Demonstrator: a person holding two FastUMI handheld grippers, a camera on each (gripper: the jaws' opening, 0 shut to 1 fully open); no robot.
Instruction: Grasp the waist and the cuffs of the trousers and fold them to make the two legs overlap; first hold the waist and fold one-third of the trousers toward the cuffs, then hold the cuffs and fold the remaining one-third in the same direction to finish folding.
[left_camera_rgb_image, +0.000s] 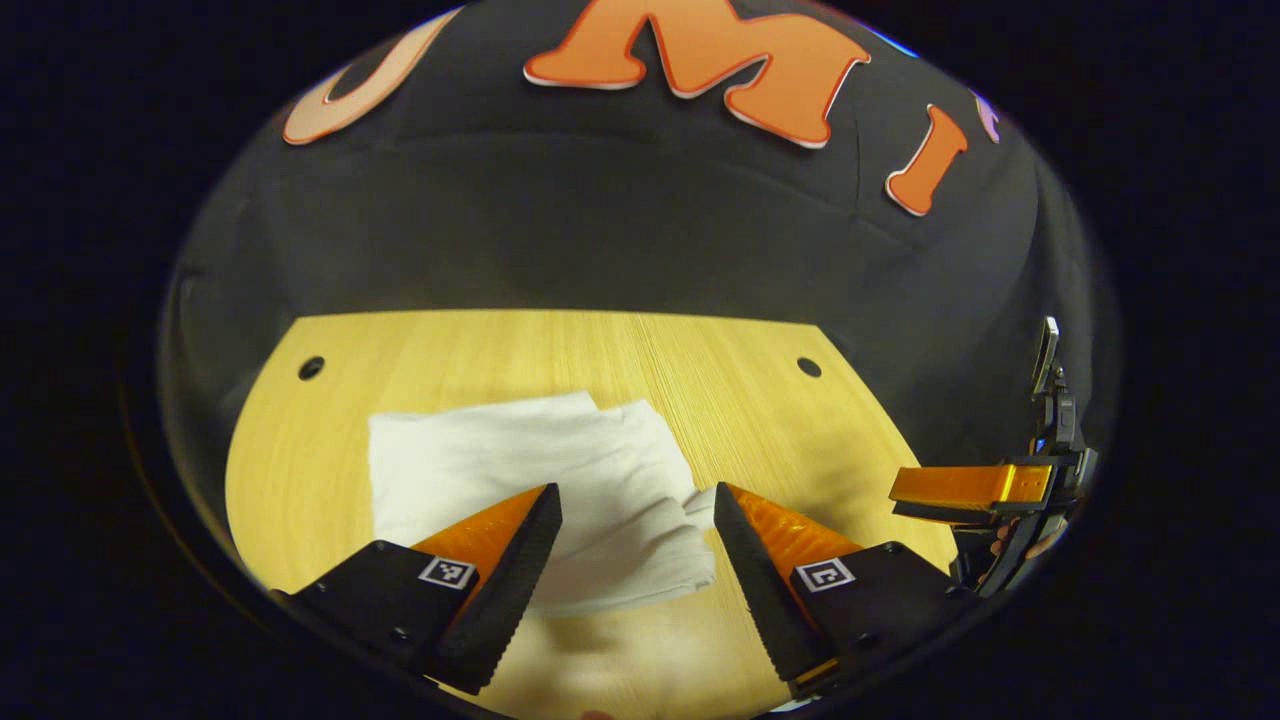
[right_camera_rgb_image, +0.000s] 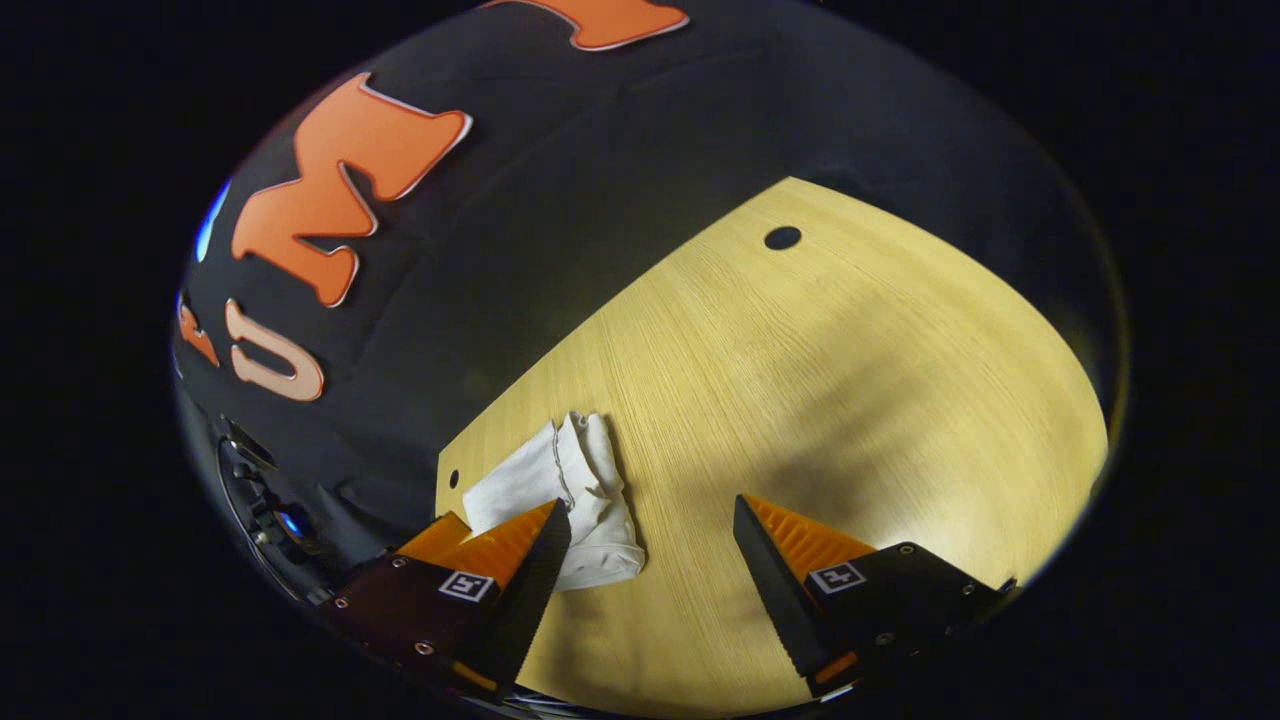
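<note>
The white trousers lie folded into a compact, roughly square bundle on the wooden worktop, with layered edges showing along the side nearest the left tongs. In the left gripper view those tongs hang just above the near edge of the trousers, their fingers spread wide with the cloth showing in the gap between them; neither finger presses on the fabric. Beyond the trousers, two dark holes sit in the worktop near its far edge. To the side of the trousers, at the worktop's edge, the right tongs show from the side, with part of a hand behind them. In the right gripper view the trousers lie near a corner of the worktop, as a rumpled bundle with a seam visible along one fold. The right tongs are wide apart and empty, one finger overlapping the edge of the trousers in the picture, the other over bare wood well apart from the cloth.
</note>
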